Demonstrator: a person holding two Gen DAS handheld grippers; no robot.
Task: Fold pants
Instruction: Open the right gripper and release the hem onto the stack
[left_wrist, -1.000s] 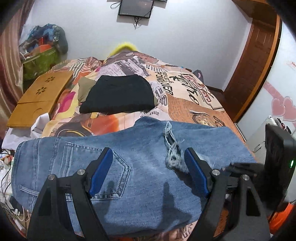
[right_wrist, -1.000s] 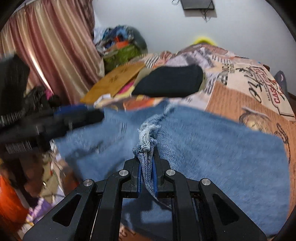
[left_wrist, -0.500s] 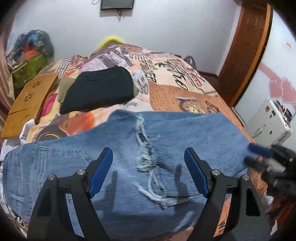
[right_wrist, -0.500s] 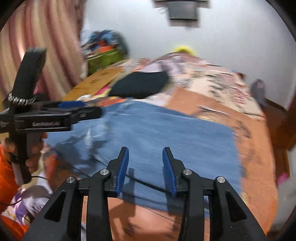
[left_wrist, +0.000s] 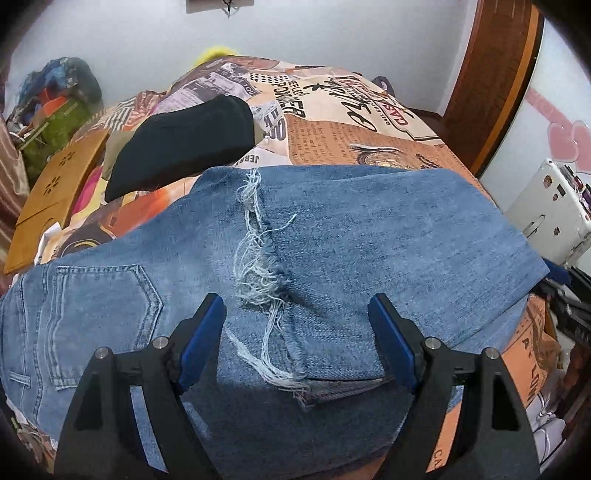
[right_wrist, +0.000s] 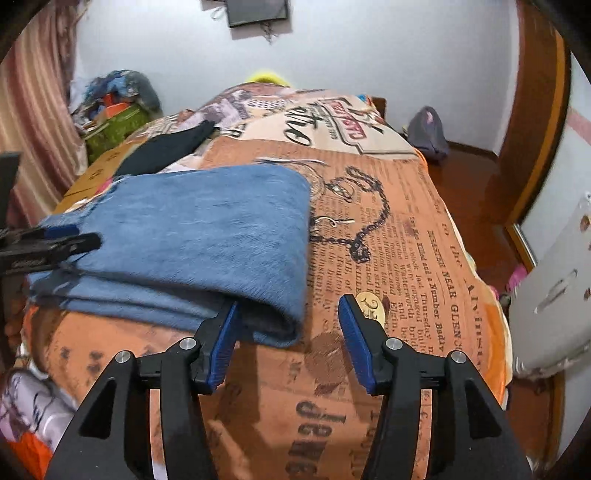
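The blue jeans (left_wrist: 332, 258) are laid folded on the bed (right_wrist: 399, 229), directly beneath the spread left hand-held gripper (left_wrist: 297, 332). Their folded edge is seen just ahead-left of the spread, empty right hand-held gripper (right_wrist: 288, 325).

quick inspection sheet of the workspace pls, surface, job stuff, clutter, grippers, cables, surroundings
Surface: bed with a newspaper-print cover, mostly orange.
Job's things: jeans lie on the bed, folded once; the frayed leg ends rest near the back pocket; the fold edge is on the right.
Clutter: black garment beyond the jeans; wooden board at the bed's left edge; heap of bags in the far corner.
Grippers: left gripper open over the jeans, holding nothing; right gripper open at the fold's near corner, holding nothing.
Cables: nothing seen on the bed; wires hang from the wall screen.
Surroundings: white wall, curtain, wooden door, white case at right.
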